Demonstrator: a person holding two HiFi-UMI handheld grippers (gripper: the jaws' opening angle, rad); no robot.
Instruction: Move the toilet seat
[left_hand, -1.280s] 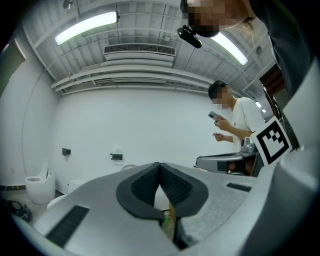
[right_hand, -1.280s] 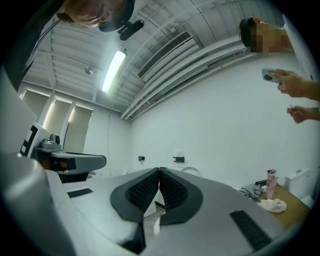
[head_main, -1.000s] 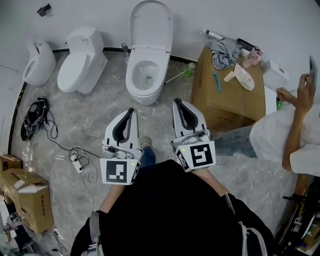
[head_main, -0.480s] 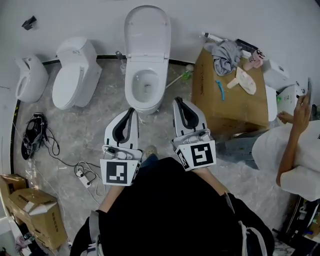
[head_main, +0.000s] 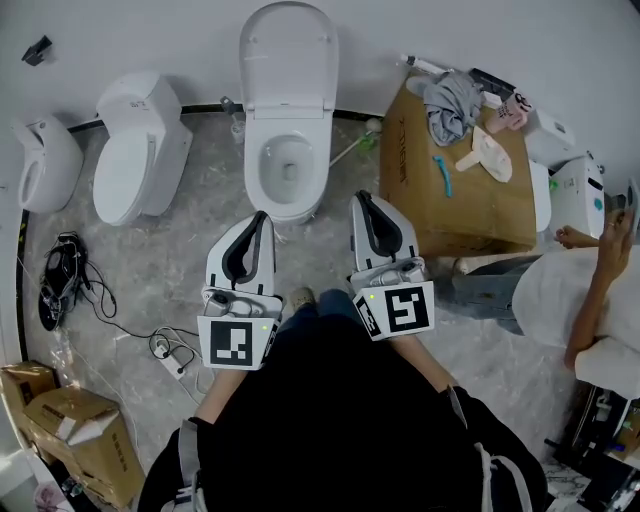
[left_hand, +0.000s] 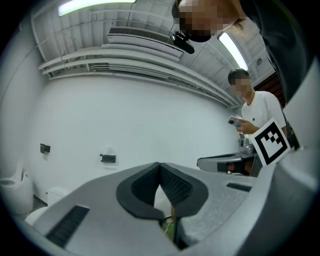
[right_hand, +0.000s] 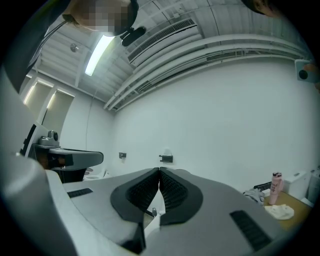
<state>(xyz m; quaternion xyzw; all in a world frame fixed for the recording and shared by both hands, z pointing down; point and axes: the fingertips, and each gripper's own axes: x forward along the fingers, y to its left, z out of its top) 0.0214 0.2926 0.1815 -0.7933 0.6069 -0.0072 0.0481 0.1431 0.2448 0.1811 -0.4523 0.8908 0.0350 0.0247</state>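
A white toilet (head_main: 287, 170) stands against the far wall in the head view. Its lid (head_main: 288, 58) is raised against the wall, and the seat ring lies down around the open bowl. My left gripper (head_main: 263, 216) is held level just short of the bowl's front, slightly to its left. It is shut with nothing in it. My right gripper (head_main: 358, 197) sits to the right of the bowl, apart from it, also shut and empty. In the left gripper view the left gripper's (left_hand: 160, 165) pads meet. In the right gripper view the right gripper's (right_hand: 159, 171) pads meet too.
A second toilet (head_main: 130, 150) with its lid down and a white fixture (head_main: 40, 160) stand at the left. A cardboard box (head_main: 465, 205) carrying cloths and small items is at the right, with a person (head_main: 590, 300) beside it. Cables (head_main: 62, 272), a power strip (head_main: 170, 352) and boxes (head_main: 70, 430) lie at the left.
Both grippers, still shut, have come forward toward the toilet. The bowl now sits nearer to their tips, and the fixtures at the left have slid toward the picture's edge.
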